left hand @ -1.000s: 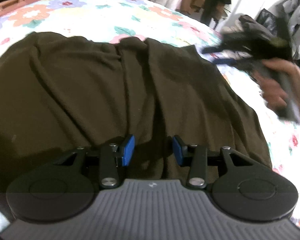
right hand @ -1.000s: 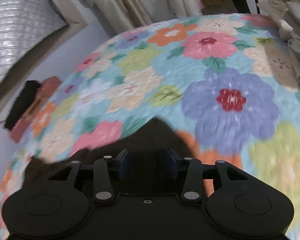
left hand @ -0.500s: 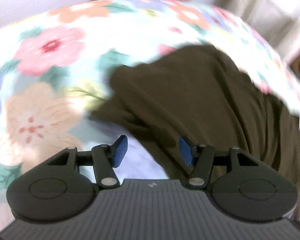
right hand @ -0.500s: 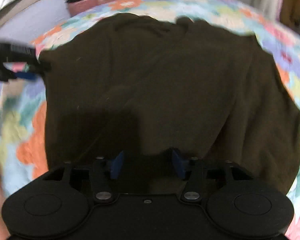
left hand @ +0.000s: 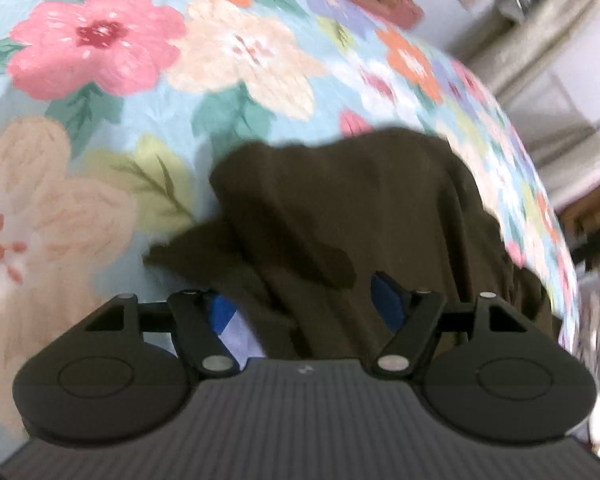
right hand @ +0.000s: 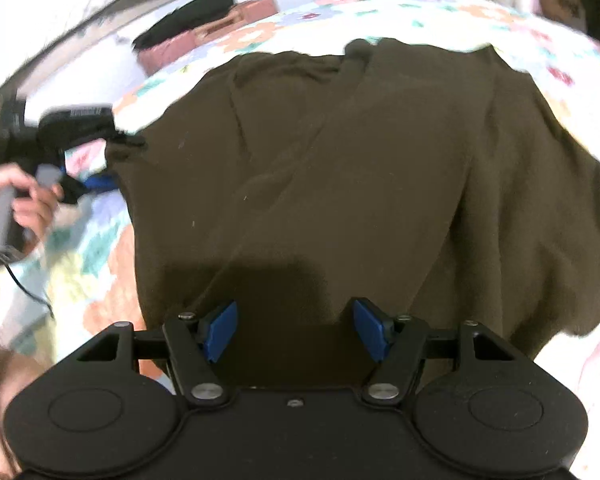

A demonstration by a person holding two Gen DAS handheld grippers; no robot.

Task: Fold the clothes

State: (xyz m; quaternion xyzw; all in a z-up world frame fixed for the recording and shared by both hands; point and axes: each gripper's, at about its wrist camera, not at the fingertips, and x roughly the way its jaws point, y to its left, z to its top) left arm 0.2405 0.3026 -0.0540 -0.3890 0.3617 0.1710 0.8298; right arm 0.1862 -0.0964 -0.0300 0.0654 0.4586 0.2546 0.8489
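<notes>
Since a second ago both tongs have swung: my left went from facing the middle of the garment to its left edge, my right from bare bedspread to the cloth's near hem.

Left wrist view: left tongs [left hand: 306, 304] wide apart, blue pads [left hand: 386, 300] either side of a bunched corner of the dark brown garment [left hand: 360, 208]. Whether cloth sits between the pads or just under them, I can't tell. Garment lies on the floral bedspread [left hand: 100, 80], rumpled at this edge with a flap poking left. Frame is blurred.

Right wrist view: right tongs [right hand: 294, 330] wide apart, holding nothing, hovering over the near hem of the garment [right hand: 360, 160]. Garment is spread mostly flat on the bed with long diagonal creases, far edge uneven. Left tongs [right hand: 96, 182] show at the garment's left edge, hand [right hand: 24, 200] on the grip, cable trailing.

Risks: closing on the bunched corner could grab two layers or the bedspread, so the fold comes out skewed. Creases may get locked into the fold. The trailing cable could snag cloth.

Containers: a pinkish case [right hand: 220, 28] at the far side of the bed, shut as far as I see, with something dark lying on top; contents not visible.
</notes>
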